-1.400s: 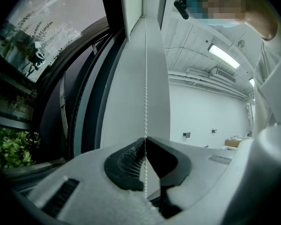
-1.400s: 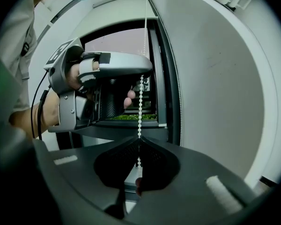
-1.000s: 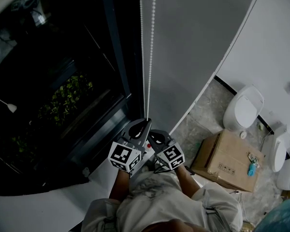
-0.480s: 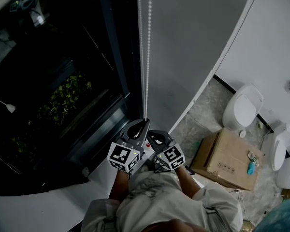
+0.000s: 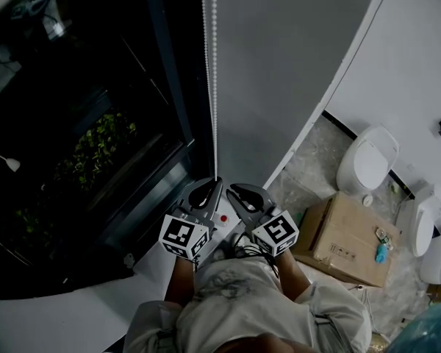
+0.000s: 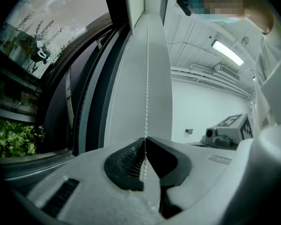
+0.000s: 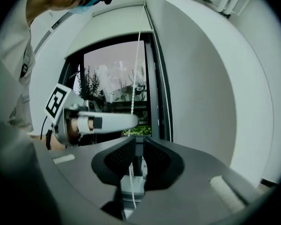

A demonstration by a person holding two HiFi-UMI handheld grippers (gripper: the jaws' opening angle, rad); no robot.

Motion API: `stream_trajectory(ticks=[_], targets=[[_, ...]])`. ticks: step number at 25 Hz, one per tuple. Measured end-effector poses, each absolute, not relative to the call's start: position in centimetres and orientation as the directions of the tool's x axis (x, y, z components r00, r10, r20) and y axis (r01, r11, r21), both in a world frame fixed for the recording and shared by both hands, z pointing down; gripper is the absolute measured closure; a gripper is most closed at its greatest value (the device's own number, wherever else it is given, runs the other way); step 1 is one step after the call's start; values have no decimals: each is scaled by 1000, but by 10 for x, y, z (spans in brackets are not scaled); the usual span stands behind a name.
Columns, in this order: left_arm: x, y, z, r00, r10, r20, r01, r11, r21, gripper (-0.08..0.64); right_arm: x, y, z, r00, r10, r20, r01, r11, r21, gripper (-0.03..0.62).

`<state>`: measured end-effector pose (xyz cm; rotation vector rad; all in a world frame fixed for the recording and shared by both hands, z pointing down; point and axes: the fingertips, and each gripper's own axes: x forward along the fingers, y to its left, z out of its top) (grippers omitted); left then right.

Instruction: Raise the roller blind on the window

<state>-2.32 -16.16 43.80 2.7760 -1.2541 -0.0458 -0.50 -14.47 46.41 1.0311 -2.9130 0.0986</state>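
Your L gripper point(image 5: 214, 182) point(image 6: 145, 140) is clamped shut low on the bead chain point(image 5: 212, 87) point(image 6: 146, 78), R gripper point(image 5: 236, 190) point(image 7: 136, 139) sits just right of the chain w/ jaws a thin slit apart, gripping nothing, roller blind point(image 5: 294, 65) hangs right of the chain.

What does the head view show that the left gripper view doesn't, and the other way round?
Only the head view: the toilet and the cardboard box on the stone floor beside it.
Only the left gripper view: a close look at the left tool, its jaws shut on the bead chain, plus a lit ceiling light.
Both: the bead chain running up along the grey roller blind, the green plants outside the window, and the right tool.
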Motion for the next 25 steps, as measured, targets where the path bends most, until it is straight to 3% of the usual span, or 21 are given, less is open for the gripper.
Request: stream_trajectory(ticks=[20, 25], targets=[[-22, -165, 439, 657, -753, 14, -751, -653, 96, 540, -28, -159, 305, -841, -503, -201, -527, 845, 89, 509], [-22, -165, 440, 660, -751, 16, -749, -656, 92, 540, -38, -163, 296, -851, -488, -191, -512, 854, 98, 509]])
